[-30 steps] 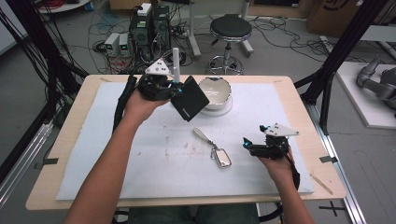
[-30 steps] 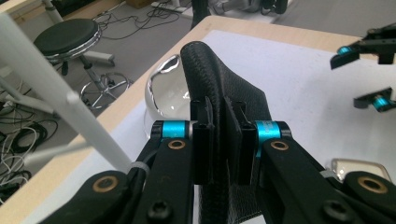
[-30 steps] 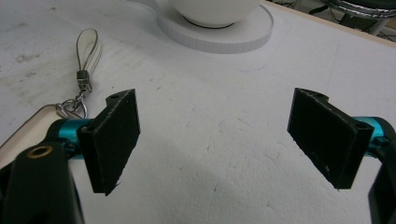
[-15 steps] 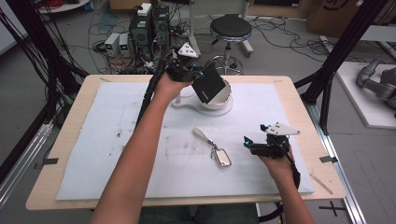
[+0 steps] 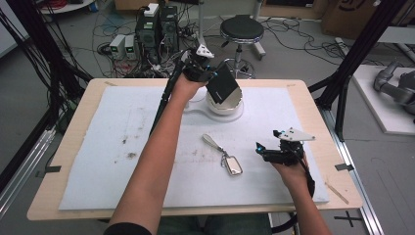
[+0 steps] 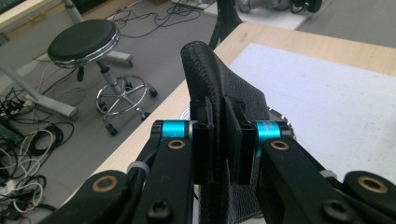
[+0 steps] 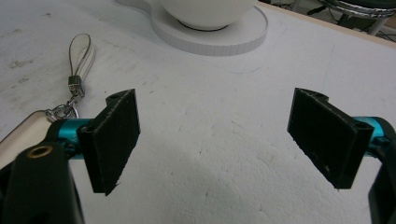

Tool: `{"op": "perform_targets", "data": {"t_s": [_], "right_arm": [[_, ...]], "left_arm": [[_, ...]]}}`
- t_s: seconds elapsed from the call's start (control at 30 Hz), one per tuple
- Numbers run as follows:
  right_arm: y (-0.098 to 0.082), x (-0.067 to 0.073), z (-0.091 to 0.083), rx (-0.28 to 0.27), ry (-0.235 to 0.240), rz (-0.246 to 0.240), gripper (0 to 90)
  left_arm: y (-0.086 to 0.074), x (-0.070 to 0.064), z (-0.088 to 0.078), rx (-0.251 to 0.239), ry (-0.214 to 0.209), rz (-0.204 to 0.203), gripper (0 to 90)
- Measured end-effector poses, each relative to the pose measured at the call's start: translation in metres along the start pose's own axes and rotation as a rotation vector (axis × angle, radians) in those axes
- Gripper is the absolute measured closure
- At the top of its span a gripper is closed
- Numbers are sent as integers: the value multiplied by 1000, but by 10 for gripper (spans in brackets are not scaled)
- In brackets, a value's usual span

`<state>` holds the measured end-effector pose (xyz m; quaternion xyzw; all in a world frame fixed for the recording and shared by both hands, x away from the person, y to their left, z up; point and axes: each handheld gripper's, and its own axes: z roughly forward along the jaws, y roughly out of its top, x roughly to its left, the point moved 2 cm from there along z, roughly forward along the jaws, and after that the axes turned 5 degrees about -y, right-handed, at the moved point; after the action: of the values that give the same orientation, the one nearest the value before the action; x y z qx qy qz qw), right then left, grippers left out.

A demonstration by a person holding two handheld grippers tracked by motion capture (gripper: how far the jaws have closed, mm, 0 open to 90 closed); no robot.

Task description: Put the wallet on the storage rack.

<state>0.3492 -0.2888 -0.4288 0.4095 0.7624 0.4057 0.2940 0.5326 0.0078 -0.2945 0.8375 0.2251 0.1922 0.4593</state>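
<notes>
your left gripper (image 5: 209, 77) was at the far side of the table (image 5: 73, 122), just above the white bowl (image 5: 226, 104), and its jaws were clamped tight on a black leather wallet (image 5: 223, 86). in the left gripper view the wallet (image 6: 224, 88) stood on edge between the two pads, its stitched rim rising above them and its body hanging down below. from the high view the wallet tilted down and to the right over the bowl's mouth; whether it touched the bowl could not be told. the bowl sat on a round white base (image 5: 203, 109) on the white mat (image 5: 98, 147).

your right gripper (image 5: 266, 150) rested low at the near right of the mat, jaws spread wide with nothing between them. a key fob (image 5: 233, 165) on a white strap (image 5: 211, 142) lay just to its left, apart from the jaws. in the right gripper view the strap (image 7: 80, 52) lay beyond the left pad, and the bowl (image 7: 208, 13) stood farther off.
</notes>
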Motion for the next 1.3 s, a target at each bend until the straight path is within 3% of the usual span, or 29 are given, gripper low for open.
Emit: {"op": "perform_targets", "data": {"t_s": [0.17,0.37,0.63,0.67,0.73,0.8,0.9,1.0,1.17,1.3], "right_arm": [[0,0,0,0,0,0,171],[0,0,0,0,0,-1,171],[-1,1,0,3,2,-4,171],[-1,1,0,3,4,-6,171],[-1,1,0,4,3,-7,171],[0,1,0,3,5,-4,171],[0,1,0,2,6,-4,171],[0,1,0,1,4,-2,171],[0,1,0,-1,1,1,171],[1,2,-1,-4,2,0,171]], "left_arm": [[-4,-3,11,45,29,41,817],[-9,-6,20,60,52,71,816],[-18,-16,41,121,58,121,808],[-21,-19,45,133,53,123,775],[-24,-21,49,109,57,105,739],[-25,-21,49,116,49,61,571],[-25,-20,41,85,39,1,365],[-23,-21,27,38,9,-19,282],[-23,-27,-1,-30,-27,-38,249],[-28,-31,-21,-53,-45,-40,247]]}}
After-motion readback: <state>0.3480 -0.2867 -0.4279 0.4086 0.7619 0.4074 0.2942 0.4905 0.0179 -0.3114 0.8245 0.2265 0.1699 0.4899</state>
